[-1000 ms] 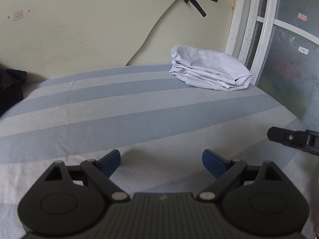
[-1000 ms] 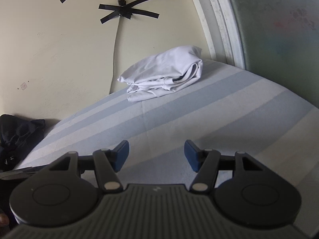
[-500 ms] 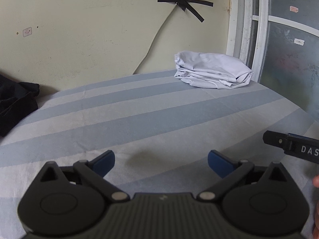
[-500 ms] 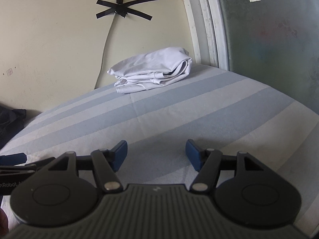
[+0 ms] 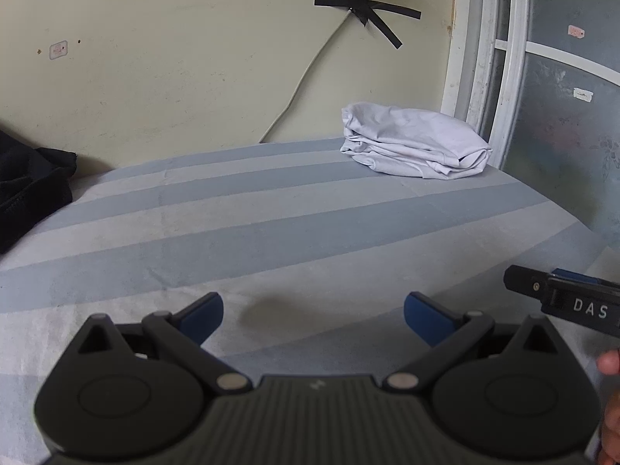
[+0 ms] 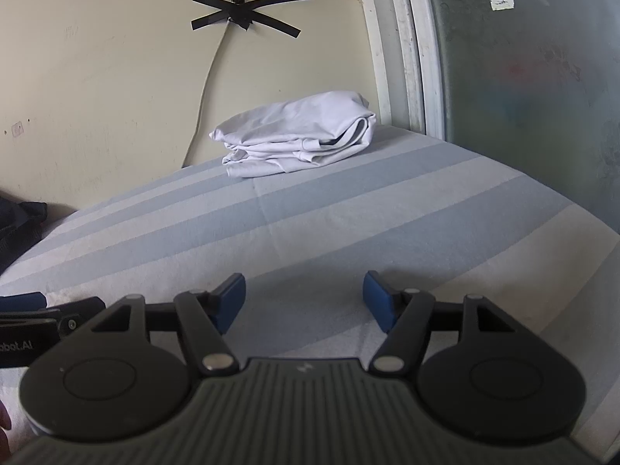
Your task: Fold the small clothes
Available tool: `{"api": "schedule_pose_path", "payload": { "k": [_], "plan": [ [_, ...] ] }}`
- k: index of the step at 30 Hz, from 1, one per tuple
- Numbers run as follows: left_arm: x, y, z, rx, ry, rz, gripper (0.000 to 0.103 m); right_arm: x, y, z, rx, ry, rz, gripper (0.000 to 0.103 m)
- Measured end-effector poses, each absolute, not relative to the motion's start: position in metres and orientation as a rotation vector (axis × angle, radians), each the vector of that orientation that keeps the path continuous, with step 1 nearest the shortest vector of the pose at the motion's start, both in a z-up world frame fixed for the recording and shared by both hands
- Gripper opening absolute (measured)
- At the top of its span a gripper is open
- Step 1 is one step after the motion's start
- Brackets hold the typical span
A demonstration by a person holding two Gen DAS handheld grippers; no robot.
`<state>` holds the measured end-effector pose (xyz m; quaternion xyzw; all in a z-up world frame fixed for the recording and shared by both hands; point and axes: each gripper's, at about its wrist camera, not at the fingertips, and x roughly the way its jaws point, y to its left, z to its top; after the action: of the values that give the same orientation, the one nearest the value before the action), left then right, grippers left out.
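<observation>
Our left tongs (image 5: 313, 316) gape empty; our right tongs (image 6: 304, 297) are opening, nothing between them. The folded white shirt (image 5: 412, 144) sits at the bed's (image 5: 271, 224) far corner. We judge that fold finished; next comes fetching another garment.

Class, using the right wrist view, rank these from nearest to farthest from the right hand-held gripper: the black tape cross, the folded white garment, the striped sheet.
1. striped sheet, directly beneath the right hand-held gripper.
2. folded white garment, far end of the bed, by the window frame.
3. black tape cross, high on the wall behind.
</observation>
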<state>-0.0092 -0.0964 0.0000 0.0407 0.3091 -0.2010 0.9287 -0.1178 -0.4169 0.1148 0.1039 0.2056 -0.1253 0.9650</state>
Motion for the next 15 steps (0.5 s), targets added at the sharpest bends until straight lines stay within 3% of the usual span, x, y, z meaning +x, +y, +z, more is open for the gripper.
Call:
{"api": "schedule_pose_path", "payload": {
  "k": [7, 15],
  "plan": [
    [-0.026, -0.090, 0.010, 0.055, 0.476, -0.389, 0.103, -0.118, -0.417, 0.115, 0.209, 0.417, -0.253, 0.071],
    [-0.029, -0.102, 0.005, 0.142, 0.502, -0.396, 0.103, -0.117, -0.415, 0.115, 0.204, 0.419, -0.254, 0.072]
  ]
}}
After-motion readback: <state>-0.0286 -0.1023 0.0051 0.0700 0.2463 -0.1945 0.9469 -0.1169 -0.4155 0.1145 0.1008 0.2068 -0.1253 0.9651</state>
